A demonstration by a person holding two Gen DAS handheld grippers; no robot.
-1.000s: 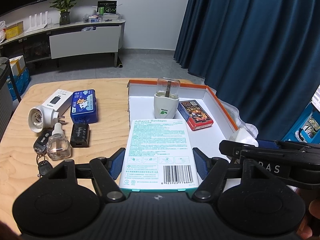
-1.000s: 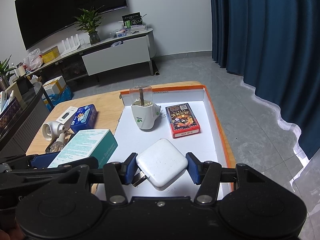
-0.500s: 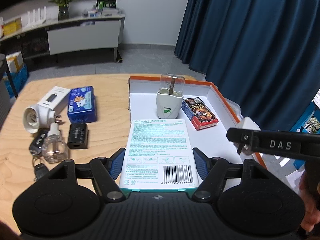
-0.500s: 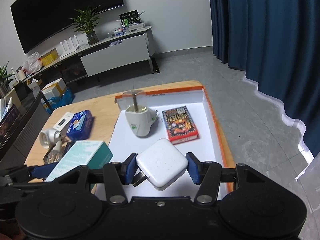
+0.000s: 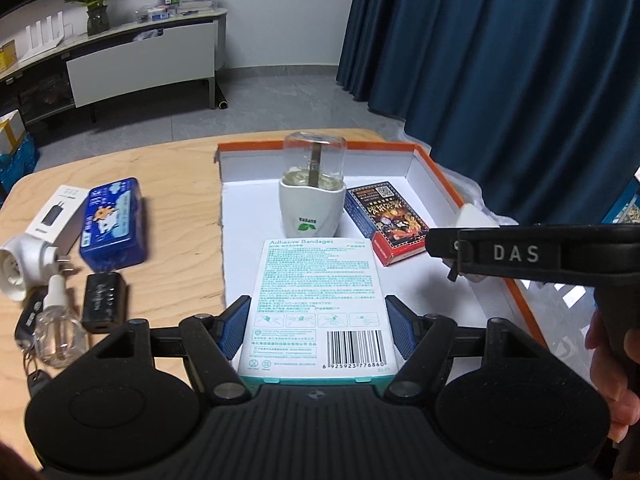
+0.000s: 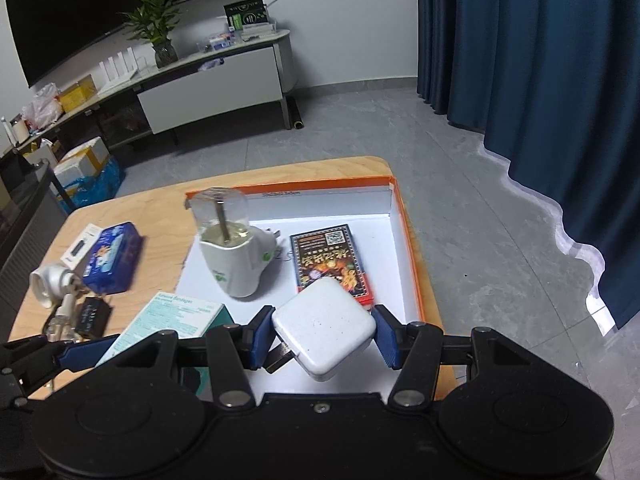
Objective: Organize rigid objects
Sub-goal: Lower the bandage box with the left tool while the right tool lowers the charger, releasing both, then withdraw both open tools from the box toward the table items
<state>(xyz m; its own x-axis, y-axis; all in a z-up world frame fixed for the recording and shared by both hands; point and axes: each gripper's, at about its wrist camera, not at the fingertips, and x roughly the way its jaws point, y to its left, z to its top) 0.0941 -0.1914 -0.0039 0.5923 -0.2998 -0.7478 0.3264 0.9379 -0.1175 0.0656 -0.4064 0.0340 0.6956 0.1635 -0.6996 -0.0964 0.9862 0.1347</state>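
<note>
Bandage box (image 5: 320, 300), teal-edged and marked "Adhesive Bandages", is clamped between the blue pads of the left gripper (image 5: 318, 330) and hangs over the near end of the orange-rimmed white tray (image 5: 472, 204). The right gripper (image 6: 324, 338) is likewise clenched on a white square charger (image 6: 325, 328) with its plug prongs poking out at about 8 o'clock; it hovers over the tray's near right part, just short of the card pack.

Two things are already in the tray: a white plug-in diffuser with a clear dome (image 5: 313, 196), standing at roughly 12 o'clock from the bandage box, and a red pack of playing cards (image 5: 390, 218) lying flat at about 1 o'clock, close beside the diffuser. I'd judge the job about half done, with these two carried items yet to be set down.

Out on the wooden table (image 5: 180, 184), from 9 to 10 o'clock, wait a blue tin (image 5: 114, 226), a white carton with a charger printed on it (image 5: 60, 214), a white round plug adapter (image 5: 24, 264), a small black box (image 5: 102, 300), a clear glass refill bottle (image 5: 56, 328) and a car key (image 5: 28, 314).

The key is half hidden behind the bottle and gripper body, so how much hangs on its ring I cannot tell. The small black box is too dim to identify. The tray's near edge is covered by both tools.
</note>
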